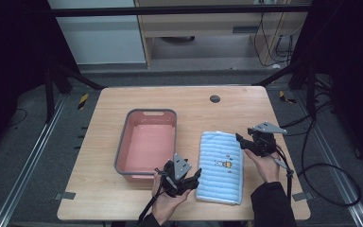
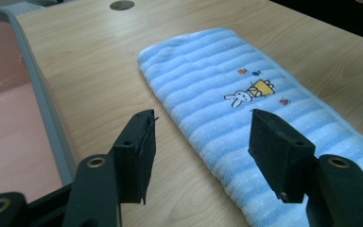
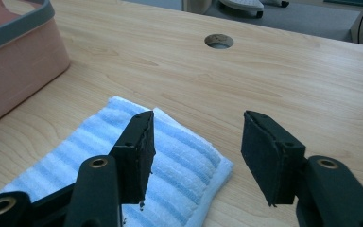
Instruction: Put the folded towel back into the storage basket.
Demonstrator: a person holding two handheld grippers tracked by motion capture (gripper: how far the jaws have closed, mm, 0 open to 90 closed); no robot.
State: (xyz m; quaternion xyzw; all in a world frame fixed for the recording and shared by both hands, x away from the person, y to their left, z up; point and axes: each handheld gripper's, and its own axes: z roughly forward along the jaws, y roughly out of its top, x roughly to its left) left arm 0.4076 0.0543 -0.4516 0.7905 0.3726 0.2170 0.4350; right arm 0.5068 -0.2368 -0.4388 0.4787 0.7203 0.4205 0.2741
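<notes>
A folded blue striped towel [image 1: 221, 166] with a small rabbit picture lies flat on the wooden table [image 1: 194, 111], right of centre. My left gripper [image 1: 194, 176] is open at the towel's near left edge; in the left gripper view the towel [image 2: 246, 109] runs between and beyond its jaws. My right gripper [image 1: 239, 139] is open at the towel's far right corner. In the right gripper view that corner [image 3: 179, 161] lies under the left jaw, with bare table between the jaws. Neither gripper holds anything.
An empty pink basin with a grey rim [image 1: 150, 113] stands left of the towel, close to my left gripper; its wall [image 3: 19, 61] shows in the right gripper view. A round cable hole [image 1: 214, 99] sits near the table's far edge. Cables trail off the right side.
</notes>
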